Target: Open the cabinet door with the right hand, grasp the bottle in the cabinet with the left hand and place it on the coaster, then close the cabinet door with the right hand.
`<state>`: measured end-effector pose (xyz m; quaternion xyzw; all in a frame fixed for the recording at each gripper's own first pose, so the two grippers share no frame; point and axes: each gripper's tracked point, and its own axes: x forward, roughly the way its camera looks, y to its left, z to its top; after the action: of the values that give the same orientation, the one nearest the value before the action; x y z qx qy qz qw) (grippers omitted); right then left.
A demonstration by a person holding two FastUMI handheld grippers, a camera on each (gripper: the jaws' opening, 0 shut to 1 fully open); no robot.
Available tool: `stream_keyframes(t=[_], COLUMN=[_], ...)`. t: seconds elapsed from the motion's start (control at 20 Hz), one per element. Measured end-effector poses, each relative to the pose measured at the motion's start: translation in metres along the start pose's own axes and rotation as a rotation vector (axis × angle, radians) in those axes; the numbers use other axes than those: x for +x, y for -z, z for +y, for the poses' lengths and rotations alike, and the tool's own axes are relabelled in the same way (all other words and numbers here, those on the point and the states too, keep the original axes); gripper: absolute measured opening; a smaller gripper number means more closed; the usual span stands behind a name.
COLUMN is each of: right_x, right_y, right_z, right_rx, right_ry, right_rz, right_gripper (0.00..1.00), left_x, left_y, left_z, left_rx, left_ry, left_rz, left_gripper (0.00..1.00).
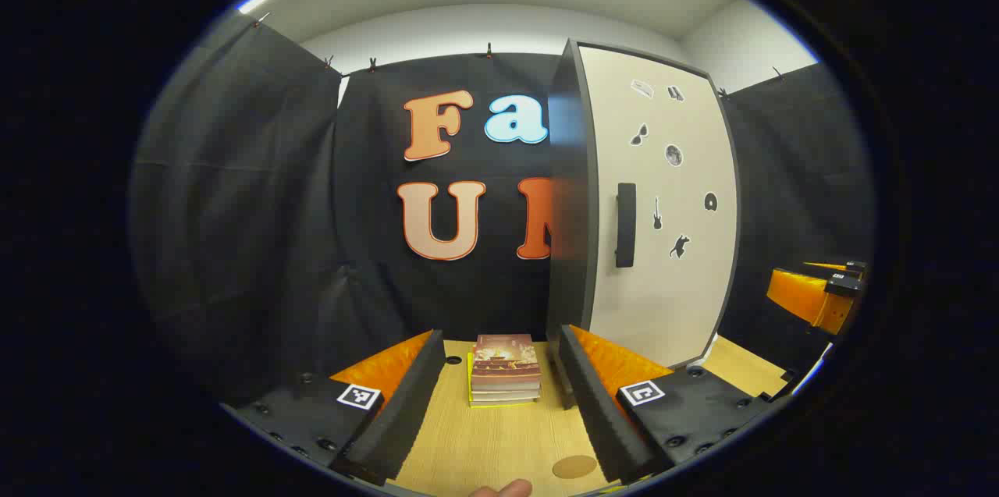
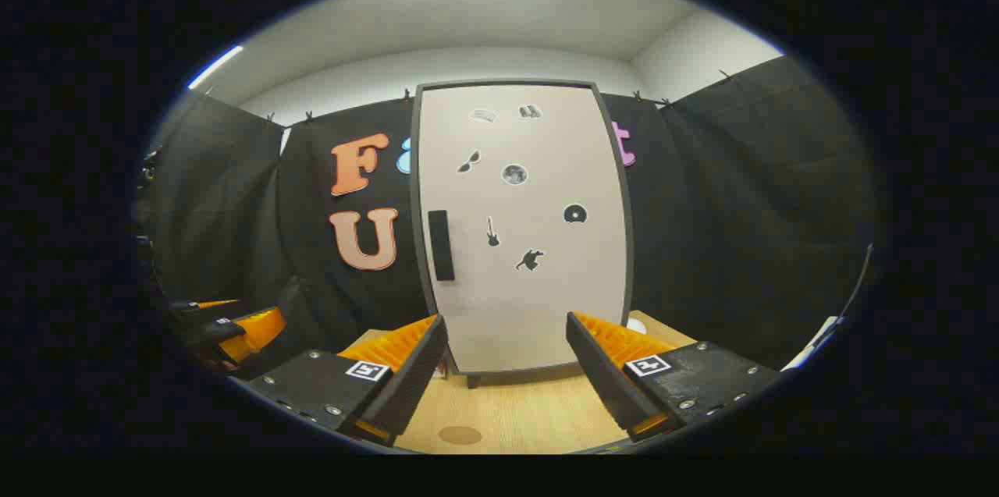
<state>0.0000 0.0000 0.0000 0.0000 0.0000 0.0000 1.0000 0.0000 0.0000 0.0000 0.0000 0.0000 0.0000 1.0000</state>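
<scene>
Left gripper view: left gripper spread wide, holding nothing, low over the counter. Stack of books flat on the counter, seen between the fingers and farther back. Round coaster on the counter near the bottom edge, just beside the right-hand finger. Fingertip of a hand at the very bottom edge. Cabinet upright at right of centre, dark side panel facing left, pale door closed, dark vertical handle near the door's left edge, small stickers on the door. Right gripper at far right, partly cut off; opening not determinable here.

Right gripper view: right gripper spread wide, holding nothing, facing the cabinet door head-on, apart from it. Handle at the door's left side, untouched. Door shut; bottle hidden, position not determinable. Coaster on the counter, low between the fingers, nearer the left one. Left gripper at far left.
</scene>
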Motion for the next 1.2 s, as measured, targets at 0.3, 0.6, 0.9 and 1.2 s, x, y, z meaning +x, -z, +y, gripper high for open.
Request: stream_keyframes(t=[0.3,0.6,0.9,1.2], right_x=[0.008,0.011,0.013,0.032], right_y=[0.001,-0.001,-0.003,-0.006], right_z=[0.006,0.000,-0.002,0.011], right_rx=[-0.015,-0.018,-0.030,-0.032], right_ry=[-0.016,-0.006,0.007,-0.008], right_rz=[0.008,0.005,0.001,0.005], right_gripper=[0.94,0.94,0.95,0.95], left_x=[-0.003,-0.001,0.000,0.003], left_y=[-0.002,0.000,0.003,0.011], left_z=[0.004,0.005,0.007,0.015], left_rx=[-0.007,-0.014,-0.016,-0.026], left_ry=[-0.013,-0.018,-0.014,-0.014], left_rz=[-0.006,0.004,0.014,0.036], left_gripper=[0.95,0.96,0.96,0.95])
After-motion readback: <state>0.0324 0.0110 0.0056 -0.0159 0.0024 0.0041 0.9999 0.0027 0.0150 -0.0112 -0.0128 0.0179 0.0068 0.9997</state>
